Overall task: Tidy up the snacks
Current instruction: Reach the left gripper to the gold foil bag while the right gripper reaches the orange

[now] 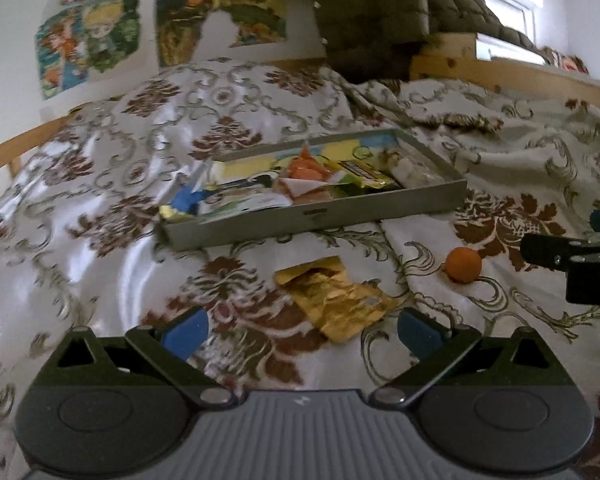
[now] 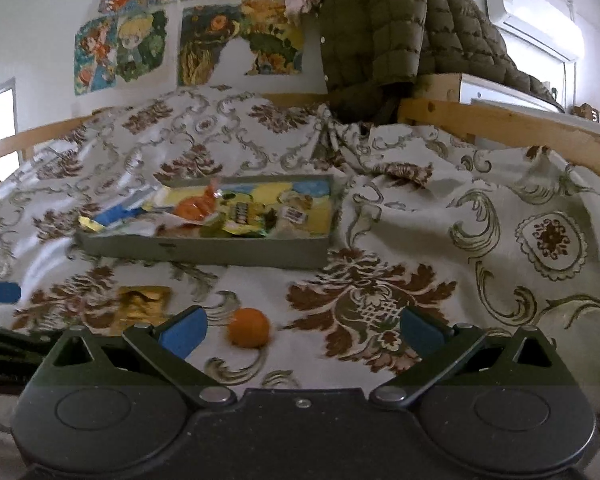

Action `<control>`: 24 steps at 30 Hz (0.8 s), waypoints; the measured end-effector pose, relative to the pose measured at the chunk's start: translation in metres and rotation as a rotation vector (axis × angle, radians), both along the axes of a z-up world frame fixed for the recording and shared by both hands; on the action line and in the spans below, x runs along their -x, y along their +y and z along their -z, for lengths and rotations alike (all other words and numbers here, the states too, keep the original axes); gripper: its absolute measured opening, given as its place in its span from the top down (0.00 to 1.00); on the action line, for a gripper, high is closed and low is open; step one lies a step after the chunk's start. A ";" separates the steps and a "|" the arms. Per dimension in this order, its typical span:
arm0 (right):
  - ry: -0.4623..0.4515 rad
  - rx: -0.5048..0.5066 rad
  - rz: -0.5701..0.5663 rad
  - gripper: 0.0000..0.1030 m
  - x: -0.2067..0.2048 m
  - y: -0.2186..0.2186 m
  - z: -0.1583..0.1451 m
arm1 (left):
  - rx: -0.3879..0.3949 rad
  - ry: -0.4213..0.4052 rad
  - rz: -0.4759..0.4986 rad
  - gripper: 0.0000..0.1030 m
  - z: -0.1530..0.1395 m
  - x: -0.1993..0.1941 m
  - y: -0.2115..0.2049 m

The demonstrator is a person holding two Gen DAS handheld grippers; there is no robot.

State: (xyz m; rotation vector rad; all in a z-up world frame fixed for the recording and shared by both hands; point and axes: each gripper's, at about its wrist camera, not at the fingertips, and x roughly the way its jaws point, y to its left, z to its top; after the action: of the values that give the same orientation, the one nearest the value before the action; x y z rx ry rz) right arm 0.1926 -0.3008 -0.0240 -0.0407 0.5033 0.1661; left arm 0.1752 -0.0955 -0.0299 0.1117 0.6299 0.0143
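Note:
A shallow grey tray (image 1: 320,214) (image 2: 204,250) lies on the patterned bedspread and holds several snack packets, orange, yellow and blue. In front of it lies a crumpled gold wrapper (image 1: 334,300) (image 2: 142,304). A small orange ball-shaped snack (image 1: 463,265) (image 2: 248,327) rests to the right of the wrapper. My left gripper (image 1: 302,334) is open, with the gold wrapper just ahead between its blue fingertips. My right gripper (image 2: 302,334) is open too, and the orange ball lies just inside its left fingertip (image 2: 184,332). The right gripper's black body (image 1: 572,260) shows at the left view's right edge.
The floral bedspread (image 2: 480,248) is rumpled into folds behind and right of the tray. A wooden bed rail (image 2: 500,126) runs along the back, with a quilted olive jacket (image 2: 380,36) hanging over it. Cartoon posters (image 1: 92,36) cover the wall.

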 end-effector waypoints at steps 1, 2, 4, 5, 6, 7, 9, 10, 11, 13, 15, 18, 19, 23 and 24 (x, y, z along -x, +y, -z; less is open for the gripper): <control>0.002 0.005 -0.005 0.01 -0.005 -0.001 0.003 | -0.004 0.009 0.008 0.00 0.002 -0.008 -0.001; 0.004 0.010 -0.011 0.01 -0.008 -0.001 0.006 | -0.007 0.019 0.013 0.00 0.004 -0.014 -0.002; 0.013 0.019 -0.029 0.01 -0.017 -0.002 0.012 | -0.007 0.049 0.023 0.00 0.009 -0.028 -0.001; 0.015 0.019 -0.040 0.01 -0.020 -0.003 0.013 | -0.004 0.067 0.027 0.00 0.012 -0.034 0.000; 0.019 0.021 -0.054 0.01 -0.023 -0.003 0.015 | -0.001 0.085 0.030 0.00 0.014 -0.040 0.000; 0.024 0.026 -0.067 0.01 -0.027 -0.002 0.017 | 0.003 0.101 0.030 0.00 0.017 -0.044 0.001; 0.028 0.034 -0.093 0.01 -0.031 0.000 0.020 | 0.015 0.125 0.029 0.00 0.020 -0.051 0.004; 0.030 0.038 -0.105 0.01 -0.032 0.002 0.022 | 0.025 0.135 0.030 0.00 0.022 -0.055 0.005; 0.030 0.041 -0.119 0.01 -0.033 0.003 0.023 | 0.034 0.142 0.029 0.00 0.024 -0.057 0.006; 0.033 0.050 -0.144 0.01 -0.035 0.006 0.025 | 0.057 0.162 0.029 0.00 0.027 -0.062 0.007; 0.036 0.051 -0.173 0.01 -0.038 0.008 0.028 | 0.075 0.184 0.029 0.00 0.030 -0.068 0.008; 0.033 0.056 -0.210 0.04 -0.043 0.012 0.032 | 0.106 0.222 0.033 0.00 0.035 -0.078 0.008; 0.036 0.057 -0.215 0.06 -0.045 0.013 0.033 | 0.118 0.239 0.031 0.00 0.037 -0.082 0.008; 0.078 0.033 -0.232 0.15 -0.056 0.012 0.040 | 0.164 0.271 0.021 0.01 0.042 -0.091 0.011; 0.086 0.026 -0.235 0.16 -0.058 0.012 0.041 | 0.171 0.272 0.023 0.01 0.043 -0.092 0.012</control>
State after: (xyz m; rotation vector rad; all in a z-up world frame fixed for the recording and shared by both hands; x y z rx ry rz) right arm 0.2509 -0.2884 -0.0654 -0.1188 0.5861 0.3931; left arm 0.2677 -0.0832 -0.0732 -0.0455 0.8981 -0.0776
